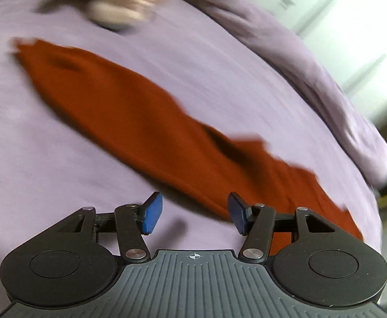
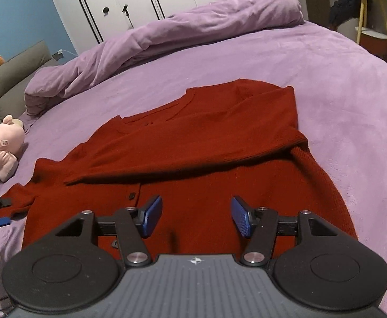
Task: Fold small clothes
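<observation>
Purple bed (image 2: pixel 326 61): both grippers angled down over cardigan (image 2: pixel 206 143).

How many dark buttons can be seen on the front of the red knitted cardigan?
2. One small dark button sits beside the front seam of the red knitted cardigan, under the folded sleeve; another lies lower, beside the right gripper's frame. More may be hidden under the sleeve.

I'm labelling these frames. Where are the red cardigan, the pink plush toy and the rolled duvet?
red cardigan (image 2: pixel 220 137): right wrist view, folded-over sleeve.
pink plush toy (image 2: pixel 3 145): right wrist view, its body.
rolled duvet (image 2: pixel 193 29): right wrist view, its middle.
</observation>
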Demonstrator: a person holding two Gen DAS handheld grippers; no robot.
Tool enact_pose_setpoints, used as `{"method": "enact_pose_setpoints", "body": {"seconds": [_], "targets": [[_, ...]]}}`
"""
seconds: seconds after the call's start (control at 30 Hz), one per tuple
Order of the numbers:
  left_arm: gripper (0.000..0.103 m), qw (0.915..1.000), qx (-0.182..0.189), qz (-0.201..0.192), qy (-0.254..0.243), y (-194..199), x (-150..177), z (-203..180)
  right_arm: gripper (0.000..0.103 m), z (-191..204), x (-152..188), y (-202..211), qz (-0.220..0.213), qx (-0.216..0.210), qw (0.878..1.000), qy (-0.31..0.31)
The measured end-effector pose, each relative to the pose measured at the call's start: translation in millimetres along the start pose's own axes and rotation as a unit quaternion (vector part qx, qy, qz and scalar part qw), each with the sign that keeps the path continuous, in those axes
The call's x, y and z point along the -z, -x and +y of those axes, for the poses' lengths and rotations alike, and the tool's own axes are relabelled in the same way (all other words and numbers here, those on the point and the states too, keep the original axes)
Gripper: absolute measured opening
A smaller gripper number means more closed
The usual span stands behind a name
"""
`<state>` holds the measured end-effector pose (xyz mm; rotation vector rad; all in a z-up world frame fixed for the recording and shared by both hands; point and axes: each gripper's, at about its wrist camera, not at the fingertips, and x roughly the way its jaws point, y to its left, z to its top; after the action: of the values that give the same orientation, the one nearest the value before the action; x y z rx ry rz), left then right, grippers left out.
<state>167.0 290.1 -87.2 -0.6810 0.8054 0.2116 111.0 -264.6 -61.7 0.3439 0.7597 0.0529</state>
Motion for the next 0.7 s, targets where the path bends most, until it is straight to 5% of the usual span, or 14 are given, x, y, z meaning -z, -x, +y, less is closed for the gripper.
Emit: {"method": "enact_pose_setpoints", "body": {"seconds": [0.17, 0.3, 0.4, 0.5, 0.7], "targets": [[0.057, 0.9918, -0.051, -0.055, 0.103, -2, -38, 72, 0.057, -3, -2, 0, -0.003, -0.022, 0.999, -0.042], [0.05, 0.981, -0.045, -0.09, 0.166, -7, -61, 105, 0.052, 2, 0, -4, 0.007, -0.023, 0.999, -0.043], [0.03, 0.9748, -0.056, -0.084, 0.199, -18, -76, 119, 0.047, 4, 1, -6, 0.013, -0.022, 0.999, -0.042], [0.011, 0.976, -0.052, -0.081, 0.195, -22, -83, 125, 0.044, 5, 1, -8, 0.016, -0.016, 0.999, -0.043], [0.008, 0.9882, -0.031, -0.125, 0.084, 0, -81, 75, 0.043, 1, 2, -4, 0.01, -0.016, 0.999, -0.047]]}}
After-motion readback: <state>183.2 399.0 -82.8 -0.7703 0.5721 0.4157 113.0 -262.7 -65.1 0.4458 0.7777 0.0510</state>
